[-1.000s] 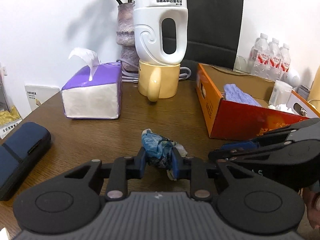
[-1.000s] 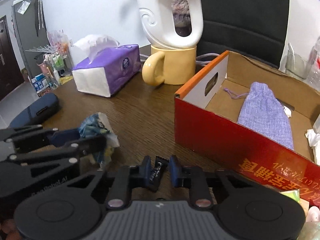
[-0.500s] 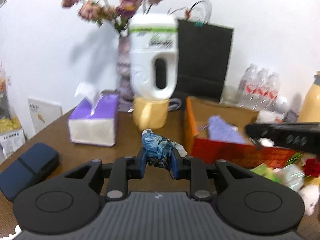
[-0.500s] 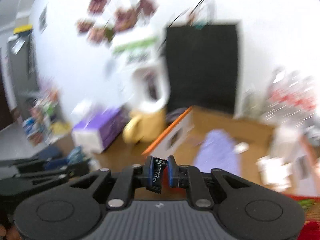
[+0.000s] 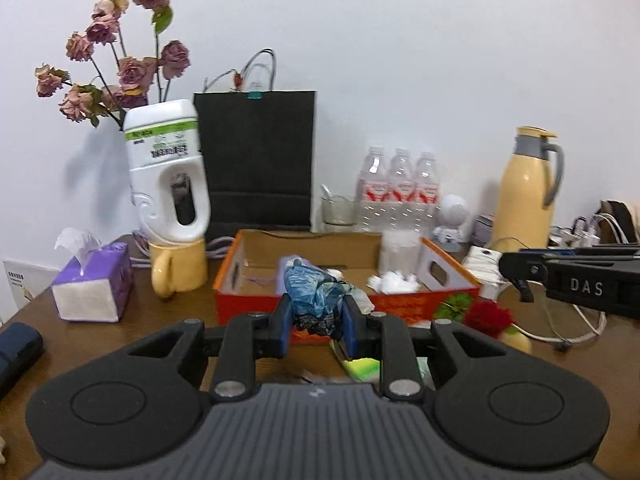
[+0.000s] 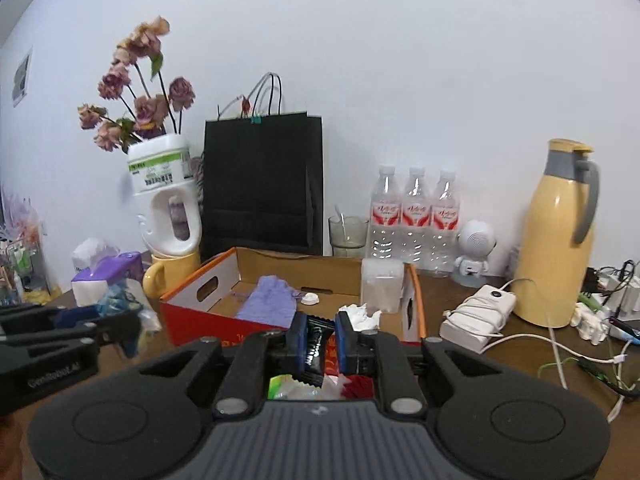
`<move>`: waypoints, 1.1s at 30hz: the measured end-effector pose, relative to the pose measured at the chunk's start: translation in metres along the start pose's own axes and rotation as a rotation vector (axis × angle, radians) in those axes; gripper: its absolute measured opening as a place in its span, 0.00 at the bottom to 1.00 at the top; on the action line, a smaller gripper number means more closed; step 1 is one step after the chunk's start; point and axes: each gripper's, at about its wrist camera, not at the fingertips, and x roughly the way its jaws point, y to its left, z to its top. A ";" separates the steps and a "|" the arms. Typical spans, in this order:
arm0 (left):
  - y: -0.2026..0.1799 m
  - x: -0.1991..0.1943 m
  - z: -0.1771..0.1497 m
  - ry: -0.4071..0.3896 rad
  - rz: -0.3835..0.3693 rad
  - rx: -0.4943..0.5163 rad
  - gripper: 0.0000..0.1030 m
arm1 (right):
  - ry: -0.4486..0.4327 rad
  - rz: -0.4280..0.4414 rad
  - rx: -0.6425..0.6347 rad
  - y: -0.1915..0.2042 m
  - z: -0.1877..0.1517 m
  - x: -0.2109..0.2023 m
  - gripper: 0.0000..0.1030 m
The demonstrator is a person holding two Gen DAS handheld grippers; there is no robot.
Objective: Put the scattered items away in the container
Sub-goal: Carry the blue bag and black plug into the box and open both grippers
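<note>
My left gripper (image 5: 316,326) is shut on a crumpled blue wrapper (image 5: 314,294) and holds it in the air in front of the red cardboard box (image 5: 256,304). My right gripper (image 6: 321,338) is shut on a small black packet (image 6: 316,346), also lifted near the box (image 6: 192,318). The box holds a purple cloth pouch (image 6: 268,302), crumpled white tissue (image 6: 362,316) and a clear plastic case (image 6: 380,286). A red flower (image 5: 488,316) and a green wrapper (image 5: 362,366) lie on the table in front of the box.
A purple tissue box (image 5: 94,284), a yellow mug (image 5: 178,268) with a white jug (image 5: 168,176) on it, a black paper bag (image 5: 256,160), water bottles (image 5: 396,188), a yellow thermos (image 5: 528,192), a power bank with cables (image 6: 478,316) and a dark blue case (image 5: 16,348) surround the box.
Both grippers have lifted off the table with their items and pulled back. The view now takes in the whole box and the wall behind it.
</note>
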 end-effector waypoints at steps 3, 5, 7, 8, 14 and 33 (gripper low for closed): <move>-0.014 -0.015 -0.014 -0.003 0.001 0.024 0.25 | -0.011 0.031 0.032 0.003 -0.015 -0.016 0.13; -0.019 -0.027 -0.025 -0.012 0.007 0.042 0.25 | -0.007 0.044 0.044 0.008 -0.029 -0.026 0.13; -0.021 -0.040 -0.036 -0.002 0.009 0.053 0.25 | -0.002 0.045 0.052 0.012 -0.043 -0.038 0.13; -0.021 -0.046 -0.043 0.006 0.014 0.055 0.25 | 0.000 0.054 0.054 0.014 -0.051 -0.044 0.13; -0.007 -0.063 -0.066 0.043 0.066 0.019 0.25 | 0.027 0.061 0.104 0.016 -0.088 -0.071 0.13; 0.037 0.076 0.035 0.071 0.020 -0.084 0.25 | -0.020 0.113 0.112 -0.016 0.006 0.044 0.13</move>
